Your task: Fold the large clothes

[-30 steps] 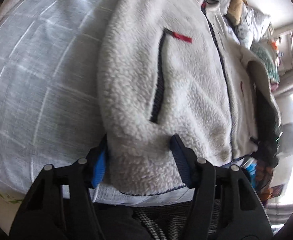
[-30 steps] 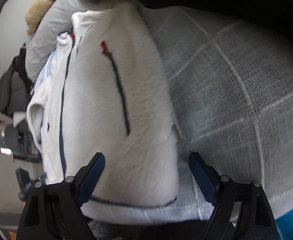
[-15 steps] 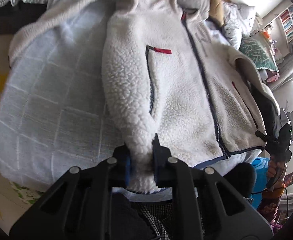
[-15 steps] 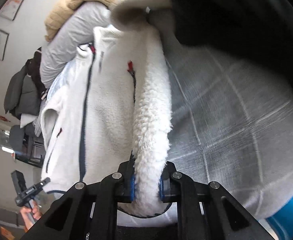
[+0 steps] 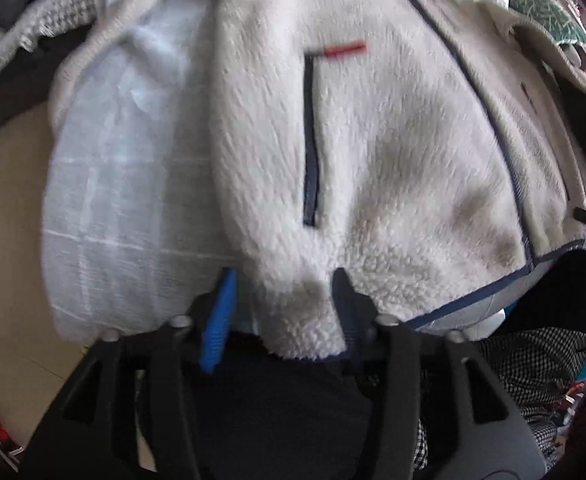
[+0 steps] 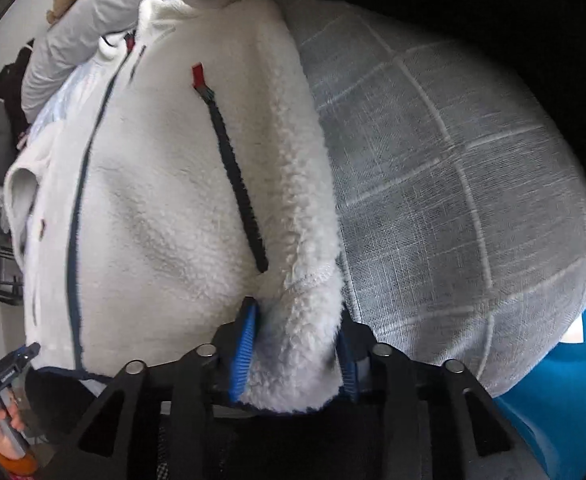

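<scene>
Left wrist: the left gripper, clamped on the fleece jacket's hem half a second before, had its jaws apart around it. The shaggy cream pile lay on a grey checked sheet.

Right wrist: the right gripper had likewise parted around the jacket's nubby side fold.

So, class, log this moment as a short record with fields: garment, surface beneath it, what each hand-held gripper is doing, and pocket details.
garment: white fleece jacket, zipped, lying flat
surface: grey checked cloth
left hand-held gripper: jaws apart, hem corner between them
right hand-held gripper: jaws apart, hem corner between them
pocket zip: dark, closed
pull tab: red
</scene>
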`<state>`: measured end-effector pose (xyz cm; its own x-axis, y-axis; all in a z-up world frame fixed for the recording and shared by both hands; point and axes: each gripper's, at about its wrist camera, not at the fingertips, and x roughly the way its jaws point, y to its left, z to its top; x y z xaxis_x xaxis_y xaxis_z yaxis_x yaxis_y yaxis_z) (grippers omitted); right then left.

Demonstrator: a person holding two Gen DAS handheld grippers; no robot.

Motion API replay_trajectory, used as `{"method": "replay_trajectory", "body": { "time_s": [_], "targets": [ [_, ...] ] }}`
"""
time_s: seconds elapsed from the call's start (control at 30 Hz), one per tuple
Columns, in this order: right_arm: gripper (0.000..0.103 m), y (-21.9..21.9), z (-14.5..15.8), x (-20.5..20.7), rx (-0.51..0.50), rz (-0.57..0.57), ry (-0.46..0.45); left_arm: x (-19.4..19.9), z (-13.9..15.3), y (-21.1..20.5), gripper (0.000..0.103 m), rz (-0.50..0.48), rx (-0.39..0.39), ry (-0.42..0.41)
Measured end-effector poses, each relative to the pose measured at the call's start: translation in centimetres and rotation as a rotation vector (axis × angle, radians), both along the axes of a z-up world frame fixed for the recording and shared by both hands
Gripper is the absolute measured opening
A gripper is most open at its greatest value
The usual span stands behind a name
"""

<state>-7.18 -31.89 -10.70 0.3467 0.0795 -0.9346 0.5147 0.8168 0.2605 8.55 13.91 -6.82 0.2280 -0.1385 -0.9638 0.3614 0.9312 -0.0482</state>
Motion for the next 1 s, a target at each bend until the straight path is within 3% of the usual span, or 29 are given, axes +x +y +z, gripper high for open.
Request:
{"method": "replay_trajectory", "body": {
  "time_s": [0.1,0.17,0.37,0.43,0.53,0.7,1.0],
  "targets": [
    [0.065,-0.8,3.1,-1.0,-0.044,-0.004,-0.076,0.3,3.1,0.3,0.077,0.015,-0.010,-0.128],
    [0.070,-1.5,5.9,-1.5,-0.088,-0.019,-0.140,1.1,4.6,-0.1,0.081,0.019,-0.029,-0.174],
    [0.084,-5.4,14.4,-2.7,-0.203,-0.125,-0.366,2.4,5.7,-3.5,0.082,-0.016,-0.127,-0.174],
    [0.084,-7.2,15.7,-2.3,-0.239,-0.180,-0.379,3.2,5.8,-5.3,0.082,-0.034,-0.149,-0.163],
    [0.084,-10.7,16.4,-2.2,-0.263,-0.289,-0.373,3.8,6.6,-8.4,0.082,-0.075,-0.151,-0.165],
    [0.084,-17.7,16.0,-2.2,-0.180,-0.454,-0.363,5.3,7.4,-13.9,0.082,-0.153,-0.176,-0.148],
    [0.084,-23.0,13.4,0.3,-0.111,-0.507,-0.304,9.1,7.0,-25.9,0.082,-0.266,-0.238,-0.152]
  ]
}}
